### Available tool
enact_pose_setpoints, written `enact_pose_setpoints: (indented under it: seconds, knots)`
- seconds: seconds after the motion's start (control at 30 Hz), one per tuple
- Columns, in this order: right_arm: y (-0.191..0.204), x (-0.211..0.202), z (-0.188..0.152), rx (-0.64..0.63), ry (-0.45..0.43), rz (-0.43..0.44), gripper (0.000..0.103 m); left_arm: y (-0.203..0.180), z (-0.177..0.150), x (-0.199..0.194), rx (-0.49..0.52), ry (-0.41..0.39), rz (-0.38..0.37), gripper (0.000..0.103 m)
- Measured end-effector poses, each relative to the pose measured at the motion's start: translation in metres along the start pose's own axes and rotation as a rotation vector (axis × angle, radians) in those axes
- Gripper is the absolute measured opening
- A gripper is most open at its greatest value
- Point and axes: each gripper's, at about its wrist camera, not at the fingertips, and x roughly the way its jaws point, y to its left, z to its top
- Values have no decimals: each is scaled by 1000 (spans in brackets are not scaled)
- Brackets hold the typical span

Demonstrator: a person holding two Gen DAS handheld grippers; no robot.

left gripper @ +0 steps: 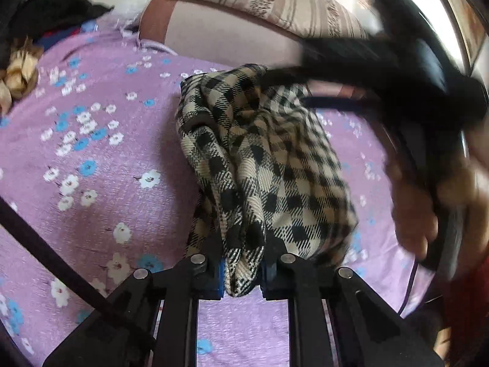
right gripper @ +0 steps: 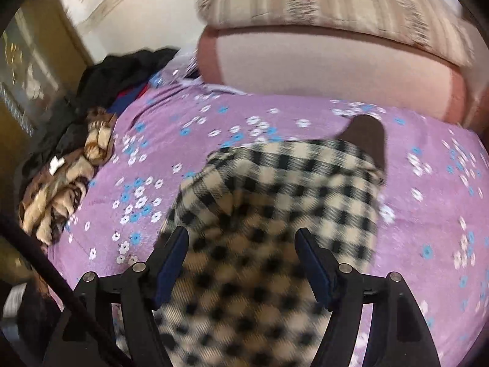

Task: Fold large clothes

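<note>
Checked garment: beige-and-black cloth (left gripper: 262,165) is lying bunched on the purple floral bedsheet (left gripper: 91,140), one fold lifted.
Left gripper (left gripper: 243,270): its fingers are pinching a fold of the cloth tight between them.
Right gripper (right gripper: 241,260): its fingers are standing wide apart over the cloth (right gripper: 275,214), gripping nothing.
Far side: pillows (right gripper: 330,70) are stacked; dark clothes (right gripper: 122,70) are piled left.
</note>
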Motion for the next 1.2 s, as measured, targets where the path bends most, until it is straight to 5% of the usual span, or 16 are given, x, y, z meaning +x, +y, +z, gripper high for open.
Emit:
enact_pose_setpoints:
  seconds: [0.17,0.27,0.3,0.33,0.37,0.43,0.6,0.73,0.87,0.93,1.0,1.1,1.2]
  knots:
    - [40,36,15,-98,94,73,82,-13,-7,-1,116,-44,73,15]
    - [63,66,15,-215,174,-45,84,-17,-9,-1,143,-51,93,15]
    - [67,76,14,-249,200,-97,70,-17,-8,0,143,-49,97,14]
    - [69,84,12,-274,223,-134,38,-17,-7,1,143,-47,101,14]
    - [69,89,11,-283,246,-159,30,-17,-6,0,139,-48,94,13]
    - [62,81,15,-243,219,-135,19,-23,-5,-6,141,-67,73,13]
    - [19,18,36,-54,41,-20,14,-53,-5,-30,224,-157,18,12]
    - [4,22,35,9,49,-18,15,-48,-5,-18,214,-96,3,13]
    - [-3,60,27,59,171,2,33,-16,4,-14,160,24,-89,17]
    - [-9,49,28,121,113,66,53,8,12,-30,105,25,-176,23]
    - [-14,31,28,139,54,75,61,31,17,-51,62,-17,-197,32]
    - [-7,5,24,65,10,20,64,67,29,-80,-1,-132,-67,43]
    - [17,-16,4,-74,0,-4,75,98,38,-89,-80,-182,78,44]
